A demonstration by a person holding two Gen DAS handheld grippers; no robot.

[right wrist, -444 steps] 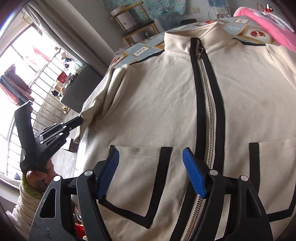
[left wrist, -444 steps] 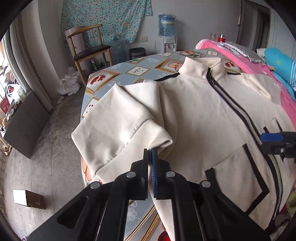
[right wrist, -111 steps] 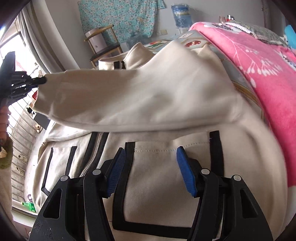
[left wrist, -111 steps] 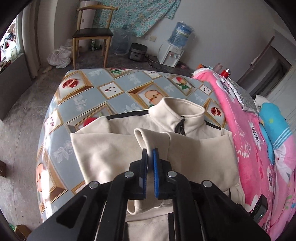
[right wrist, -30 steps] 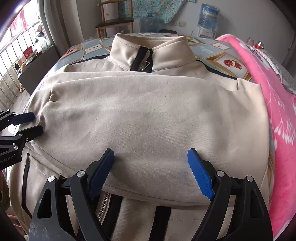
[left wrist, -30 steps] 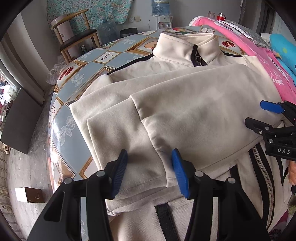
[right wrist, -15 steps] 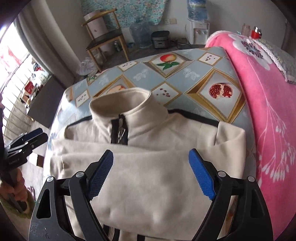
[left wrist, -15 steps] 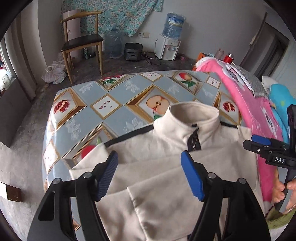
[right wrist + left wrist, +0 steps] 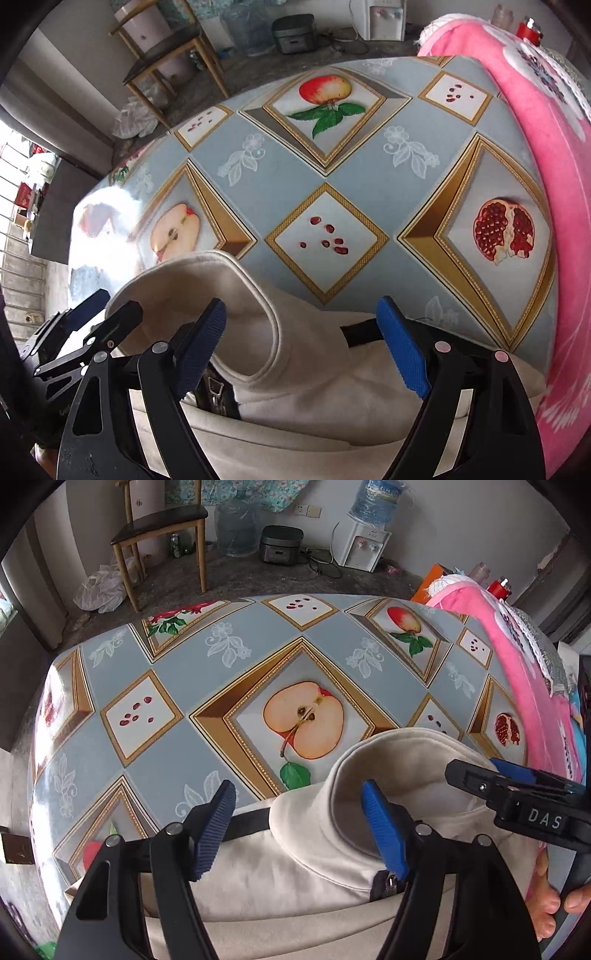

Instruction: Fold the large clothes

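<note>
We have the cream zip-up jacket (image 9: 295, 882) lying on the fruit-print tablecloth (image 9: 236, 664), filling the bottom of both wrist views, its stand-up collar (image 9: 399, 760) rising toward the centre right in the left view and lower left in the right view. Our left gripper (image 9: 301, 830) hangs above the shoulder beside the collar; its jaws have just been closing a little yet stand apart, pressing on nothing. Our right gripper (image 9: 314, 349) likewise has its jaws wide and has just been closing slightly, with collar and shoulder cloth below them but no pad on the fabric. We judge the jacket soft, thick and limp, light enough to lift yet prone to sag and slide on the glossy cloth. The collar looks stiffer, the zipper (image 9: 214, 391) a hard line. We reckon the shoulder seams either side of the collar, along the black trim (image 9: 247, 821), the best hold, pinching all layers so the folded sleeves stay put.
</note>
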